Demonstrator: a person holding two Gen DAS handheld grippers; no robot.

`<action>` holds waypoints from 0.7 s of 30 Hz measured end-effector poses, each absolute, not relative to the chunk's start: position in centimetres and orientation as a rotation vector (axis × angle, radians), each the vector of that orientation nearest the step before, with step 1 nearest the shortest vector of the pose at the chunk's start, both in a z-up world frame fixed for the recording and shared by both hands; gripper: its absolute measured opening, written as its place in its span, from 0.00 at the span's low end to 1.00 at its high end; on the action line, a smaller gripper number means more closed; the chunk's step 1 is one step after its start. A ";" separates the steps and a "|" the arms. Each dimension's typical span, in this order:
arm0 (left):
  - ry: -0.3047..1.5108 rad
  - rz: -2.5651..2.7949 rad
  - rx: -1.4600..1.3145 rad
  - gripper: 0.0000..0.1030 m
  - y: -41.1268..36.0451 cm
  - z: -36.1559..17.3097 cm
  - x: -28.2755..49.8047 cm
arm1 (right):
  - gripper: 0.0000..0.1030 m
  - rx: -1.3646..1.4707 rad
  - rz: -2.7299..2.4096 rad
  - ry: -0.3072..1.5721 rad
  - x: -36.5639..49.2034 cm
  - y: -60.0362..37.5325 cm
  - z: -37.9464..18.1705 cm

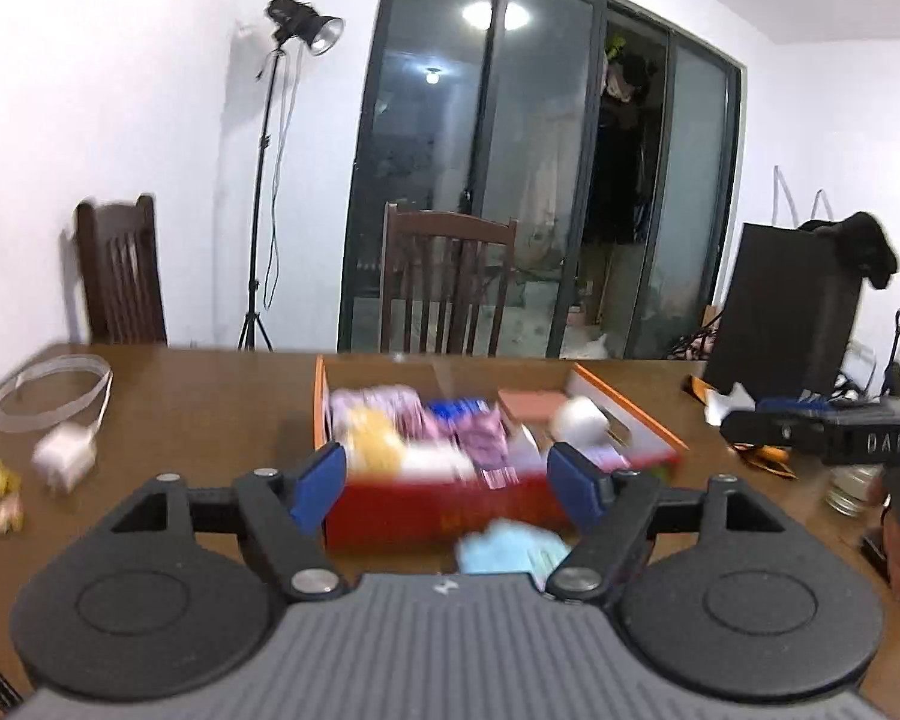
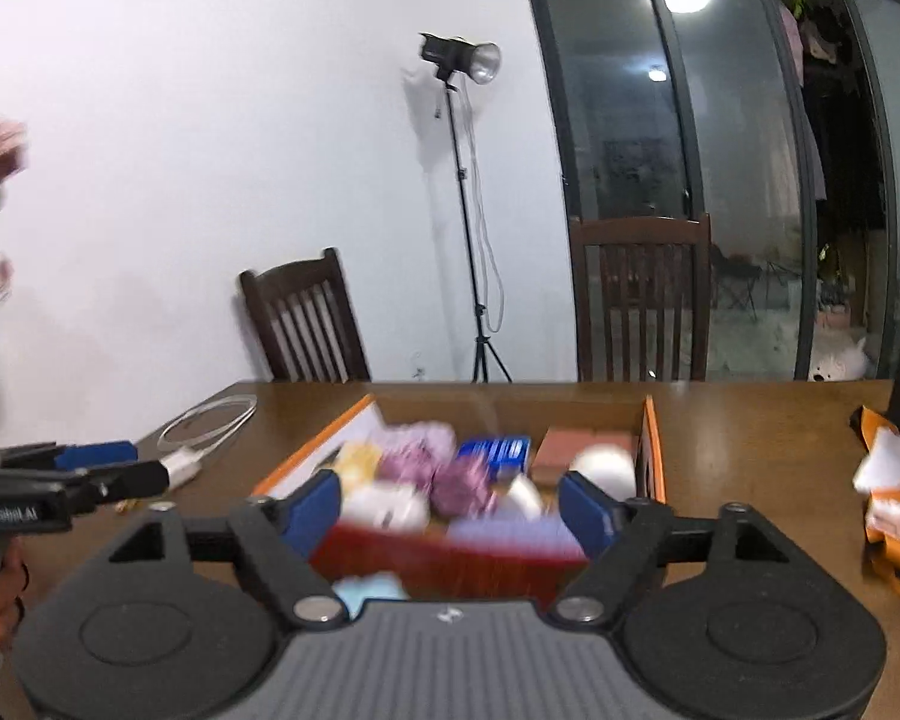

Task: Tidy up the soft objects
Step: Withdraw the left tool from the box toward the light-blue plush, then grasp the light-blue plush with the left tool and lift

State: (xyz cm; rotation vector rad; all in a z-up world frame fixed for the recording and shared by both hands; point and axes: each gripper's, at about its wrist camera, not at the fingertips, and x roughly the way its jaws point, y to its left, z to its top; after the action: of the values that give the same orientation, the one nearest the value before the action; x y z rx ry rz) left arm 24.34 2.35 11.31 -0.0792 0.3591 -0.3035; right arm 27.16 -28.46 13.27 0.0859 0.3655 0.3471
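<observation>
An orange and red cardboard box [image 1: 321,402] [image 2: 654,450] stands on the brown table, blurred. It holds several soft items: a yellow one [image 1: 375,438], purple ones [image 1: 480,438] [image 2: 420,459], a white ball [image 1: 579,417] [image 2: 606,465] and a blue pack [image 1: 459,408]. A light blue soft thing [image 1: 510,549] [image 2: 369,591] lies on the table before the box's front wall. My left gripper [image 1: 448,483] is open and empty, hovering short of the box. My right gripper [image 2: 450,510] is likewise open and empty. Each appears from the side in the other's view, the right gripper [image 1: 750,417] and the left gripper [image 2: 126,465].
A white charger [image 1: 63,462] with a looped cable [image 1: 48,390] and a small yellow-pink thing [image 1: 3,498] lie at the left. A glass jar [image 1: 852,489], orange packaging [image 2: 894,510] and a black screen [image 1: 786,312] are at the right. Two chairs [image 1: 444,282] stand behind the table.
</observation>
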 end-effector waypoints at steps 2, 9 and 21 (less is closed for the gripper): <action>0.365 -0.292 -0.095 0.79 3.1 10.0 21.4 | 0.81 0.118 0.352 0.378 23.9 -29.0 11.3; 0.462 -0.246 -0.124 0.80 3.3 8.1 21.1 | 0.83 0.194 0.344 0.491 21.5 -30.2 7.0; 0.578 -0.411 -0.135 0.75 -0.9 4.0 30.6 | 0.59 0.295 0.422 0.568 31.4 -26.7 4.5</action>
State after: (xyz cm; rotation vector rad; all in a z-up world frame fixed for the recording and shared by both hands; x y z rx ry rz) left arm 30.63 -0.95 3.97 -0.1355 0.5784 -0.4107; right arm 31.42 -26.69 4.46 0.2955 0.5680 0.4220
